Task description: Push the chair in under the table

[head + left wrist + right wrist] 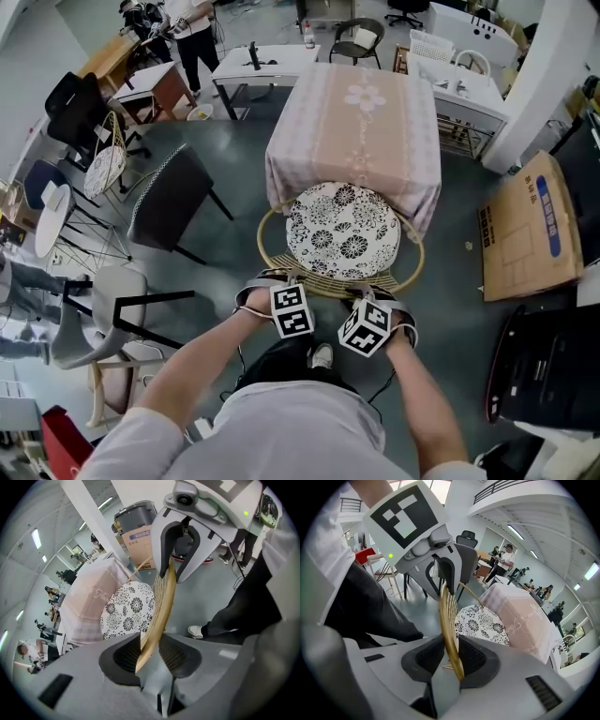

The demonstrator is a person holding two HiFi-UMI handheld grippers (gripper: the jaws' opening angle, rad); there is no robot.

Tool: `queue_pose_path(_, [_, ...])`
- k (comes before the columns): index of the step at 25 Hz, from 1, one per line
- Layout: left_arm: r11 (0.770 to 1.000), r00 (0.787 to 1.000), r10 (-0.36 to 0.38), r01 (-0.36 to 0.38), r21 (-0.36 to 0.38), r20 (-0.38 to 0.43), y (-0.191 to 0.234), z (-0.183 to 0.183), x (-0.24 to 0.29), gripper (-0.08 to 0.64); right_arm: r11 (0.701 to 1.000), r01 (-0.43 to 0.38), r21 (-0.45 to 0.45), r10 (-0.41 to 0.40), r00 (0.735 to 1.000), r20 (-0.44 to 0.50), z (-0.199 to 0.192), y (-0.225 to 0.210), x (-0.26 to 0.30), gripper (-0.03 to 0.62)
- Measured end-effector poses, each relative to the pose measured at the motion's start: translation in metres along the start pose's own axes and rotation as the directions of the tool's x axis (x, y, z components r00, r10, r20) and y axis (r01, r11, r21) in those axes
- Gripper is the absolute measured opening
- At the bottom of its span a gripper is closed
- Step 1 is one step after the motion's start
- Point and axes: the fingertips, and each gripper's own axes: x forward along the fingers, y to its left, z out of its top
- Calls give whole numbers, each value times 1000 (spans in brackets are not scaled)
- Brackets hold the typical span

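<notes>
A round wicker chair with a black-and-white floral seat cushion [342,230] stands at the near side of the table under a pink cloth [361,127], its seat partly beneath the cloth's hem. The chair's golden backrest rim [323,281] curves toward me. My left gripper [279,283] grips the rim on its left part; in the left gripper view the rim [161,606] runs between the pads of that gripper [149,644]. My right gripper [377,298] holds the rim's right part, and in the right gripper view the rim [449,620] is pinched at this gripper [451,656].
A dark chair [173,197] stands left of the table, with white chairs [103,309] nearer me on the left. A flat cardboard box [525,230] lies on the floor to the right, near black equipment [548,366]. White desks [262,66] stand behind the table.
</notes>
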Motion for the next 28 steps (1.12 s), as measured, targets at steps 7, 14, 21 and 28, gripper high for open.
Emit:
queue_pose_path(7, [1000, 1000, 9, -9, 0, 24, 19, 11, 9, 118, 1000, 12, -4, -12, 999, -32, -3, -24, 4, 80])
queue_pose_path(14, [1000, 999, 2, -2, -1, 41, 41, 19, 20, 118, 1000, 13, -3, -13, 999, -43, -4, -46, 11, 80])
queue_pose_path(21, [1000, 999, -26, 27, -15, 43, 51, 22, 30, 118, 1000, -1, -4, 0, 1000, -29, -3, -58, 14, 80])
queue_pose_path(28, [1000, 999, -3, 4, -14, 35, 69, 25, 40, 118, 1000, 5, -3, -5, 999, -35, -2, -76, 22, 80])
